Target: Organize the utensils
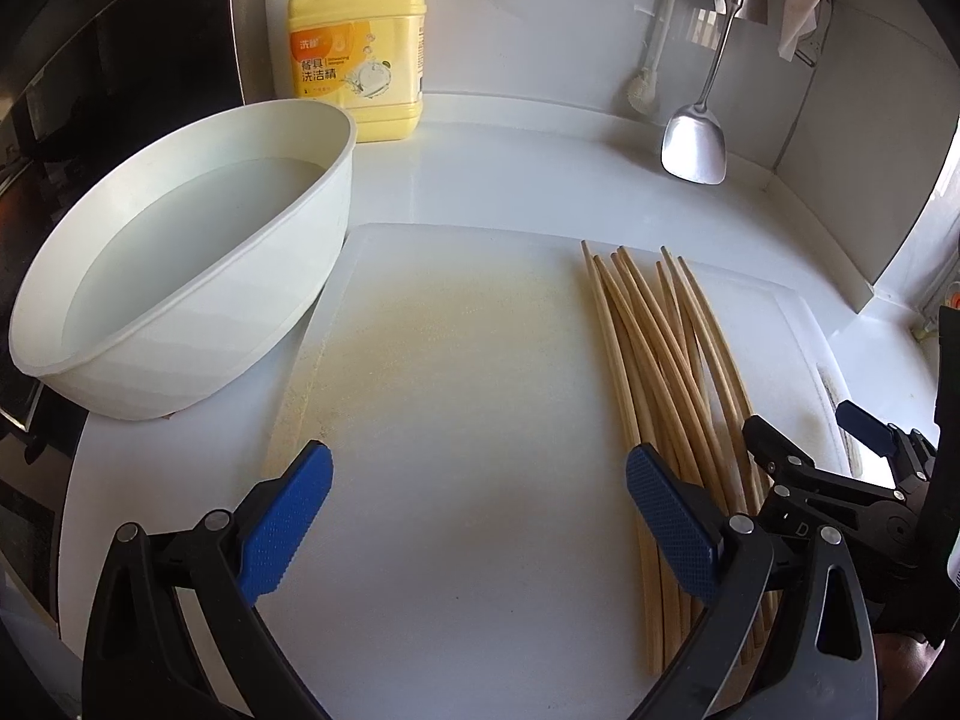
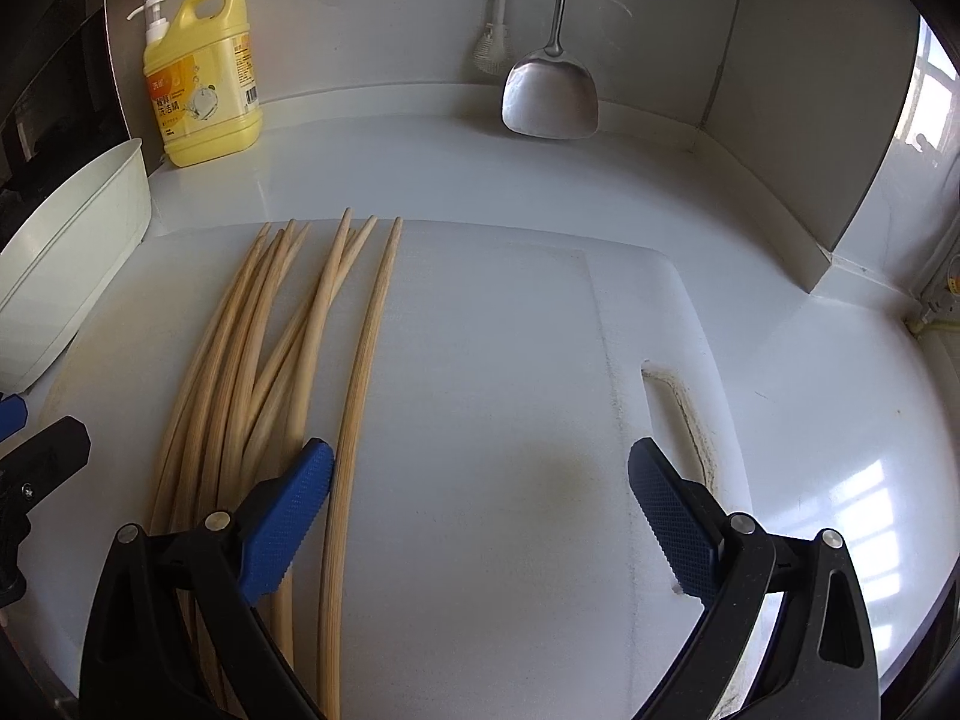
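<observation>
Several bamboo chopsticks (image 1: 666, 372) lie in a loose bundle on a white cutting board (image 1: 468, 420), tips pointing away. In the right wrist view the chopsticks (image 2: 288, 360) spread over the left part of the board (image 2: 510, 420). My left gripper (image 1: 480, 516) is open above the board's middle, its right finger over the bundle's near end. My right gripper (image 2: 480, 516) is open too, with its left finger beside the rightmost stick. The right gripper (image 1: 840, 456) also shows at the right edge of the left wrist view. Neither holds anything.
A white basin (image 1: 180, 252) with water stands left of the board. Behind it is a yellow detergent bottle (image 1: 360, 48). A metal spatula (image 1: 696, 144) and a white brush (image 1: 648, 84) hang on the back wall. A black stove (image 1: 90, 60) is at the far left.
</observation>
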Motion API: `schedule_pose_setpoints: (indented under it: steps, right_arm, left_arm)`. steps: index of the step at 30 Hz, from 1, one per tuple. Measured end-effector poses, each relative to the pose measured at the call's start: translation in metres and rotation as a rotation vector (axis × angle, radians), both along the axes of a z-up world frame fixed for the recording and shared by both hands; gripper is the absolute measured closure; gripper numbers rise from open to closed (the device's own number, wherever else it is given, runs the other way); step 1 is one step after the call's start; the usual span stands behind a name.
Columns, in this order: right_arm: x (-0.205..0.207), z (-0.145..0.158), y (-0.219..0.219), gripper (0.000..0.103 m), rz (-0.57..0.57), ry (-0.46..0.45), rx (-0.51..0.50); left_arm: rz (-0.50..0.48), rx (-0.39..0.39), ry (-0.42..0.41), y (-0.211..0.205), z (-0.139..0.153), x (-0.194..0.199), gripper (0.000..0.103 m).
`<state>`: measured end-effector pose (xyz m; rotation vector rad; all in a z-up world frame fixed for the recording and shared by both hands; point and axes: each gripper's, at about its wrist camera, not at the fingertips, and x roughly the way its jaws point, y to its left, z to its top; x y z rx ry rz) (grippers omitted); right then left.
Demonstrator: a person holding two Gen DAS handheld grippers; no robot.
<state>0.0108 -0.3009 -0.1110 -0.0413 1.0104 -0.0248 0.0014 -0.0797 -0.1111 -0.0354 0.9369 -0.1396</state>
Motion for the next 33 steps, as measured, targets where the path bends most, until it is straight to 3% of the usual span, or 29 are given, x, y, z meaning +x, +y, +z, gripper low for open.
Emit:
schedule_pose_setpoints:
  steps: [19,26,29,33]
  right_arm:
    - [-0.007,-0.003,-0.017,0.009,-0.026,0.000,0.053]
    - [-0.006,-0.002,-0.017,0.009,-0.025,0.003,0.055]
    - [-0.006,-0.003,-0.018,0.009,-0.028,0.003,0.058]
    - [-0.007,-0.003,-0.017,0.009,-0.026,0.002,0.059]
  left_arm:
    - [-0.031,0.040,0.026,-0.026,-0.022,0.017,0.006]
    - [-0.008,0.038,0.032,-0.016,-0.022,0.016,0.005]
    - [0.003,0.079,0.043,-0.012,-0.025,0.016,0.006]
    - [0.035,0.022,0.034,-0.003,-0.020,0.015,0.006]
